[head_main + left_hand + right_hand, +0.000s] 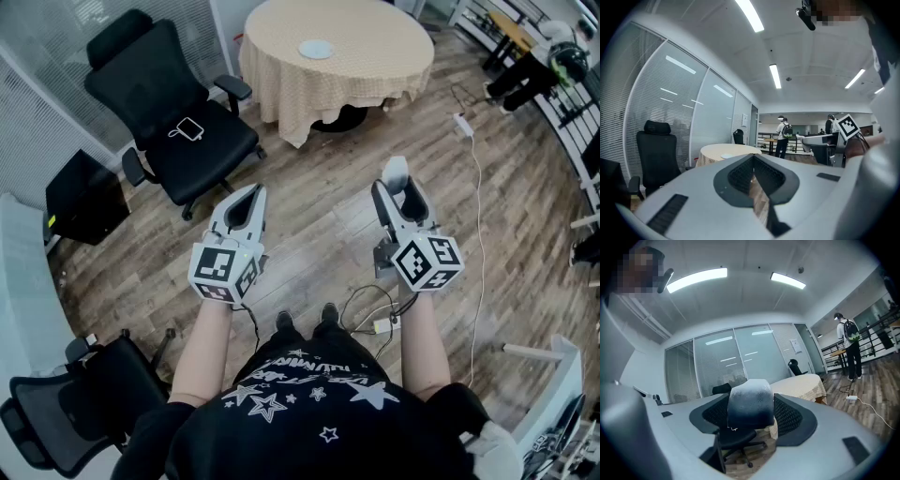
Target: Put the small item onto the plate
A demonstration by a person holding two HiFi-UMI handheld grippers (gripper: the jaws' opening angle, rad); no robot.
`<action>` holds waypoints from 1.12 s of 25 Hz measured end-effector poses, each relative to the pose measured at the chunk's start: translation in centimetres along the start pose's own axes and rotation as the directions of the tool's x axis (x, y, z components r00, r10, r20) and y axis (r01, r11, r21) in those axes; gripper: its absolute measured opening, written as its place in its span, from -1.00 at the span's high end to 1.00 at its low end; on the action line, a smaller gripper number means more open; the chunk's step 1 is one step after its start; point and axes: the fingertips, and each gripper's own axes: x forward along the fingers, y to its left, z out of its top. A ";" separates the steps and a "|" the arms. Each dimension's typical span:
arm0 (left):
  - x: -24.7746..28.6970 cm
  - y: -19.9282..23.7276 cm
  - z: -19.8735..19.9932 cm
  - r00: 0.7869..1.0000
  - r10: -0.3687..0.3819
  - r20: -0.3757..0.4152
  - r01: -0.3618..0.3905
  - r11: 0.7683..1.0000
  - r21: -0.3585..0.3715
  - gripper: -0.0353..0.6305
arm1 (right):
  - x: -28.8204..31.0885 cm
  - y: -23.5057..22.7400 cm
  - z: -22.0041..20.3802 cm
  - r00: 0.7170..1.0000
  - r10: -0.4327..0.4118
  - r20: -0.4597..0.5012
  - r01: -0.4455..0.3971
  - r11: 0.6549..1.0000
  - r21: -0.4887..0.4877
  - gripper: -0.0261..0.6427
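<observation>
My right gripper [397, 184] is shut on the small item [396, 171], a pale grey-white soft block that sticks up between its jaws. In the right gripper view the small item [750, 405] fills the gap between both black pads. The plate [316, 49], pale blue, lies on the round table [375, 56] with a beige cloth, far ahead of both grippers. My left gripper [251, 195] is held level beside the right one, its jaws together and nothing between them; the left gripper [753, 163] looks toward the table [717, 152].
A black office chair [178, 122] with a phone-like thing [190, 128] on its seat stands left of the table. A second chair [66, 412] is at my near left, beside a black box [84, 197]. A power strip [461, 122] and cables lie on the wooden floor. People [782, 136] stand far off.
</observation>
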 end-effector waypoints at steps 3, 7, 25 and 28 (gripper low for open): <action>0.8 -2.4 0.2 1.000 -0.028 -0.006 0.028 0.999 0.019 0.87 | -1.1 0.0 0.5 1.000 0.016 0.008 -0.016 1.000 -0.014 0.02; 1.0 -3.7 0.2 0.998 -0.065 -0.009 0.066 0.998 0.017 0.87 | -2.2 0.4 0.6 1.000 0.010 0.014 -0.010 1.000 -0.029 0.02; -0.9 -3.3 1.8 0.972 -0.220 0.081 0.213 0.973 0.087 0.87 | -4.2 5.3 1.1 0.997 -0.031 0.072 0.035 0.998 -0.049 0.02; -0.8 -2.3 1.3 0.977 -0.198 0.079 0.194 0.979 0.058 0.87 | -3.5 5.4 0.2 0.998 -0.017 0.052 0.019 0.999 -0.036 0.02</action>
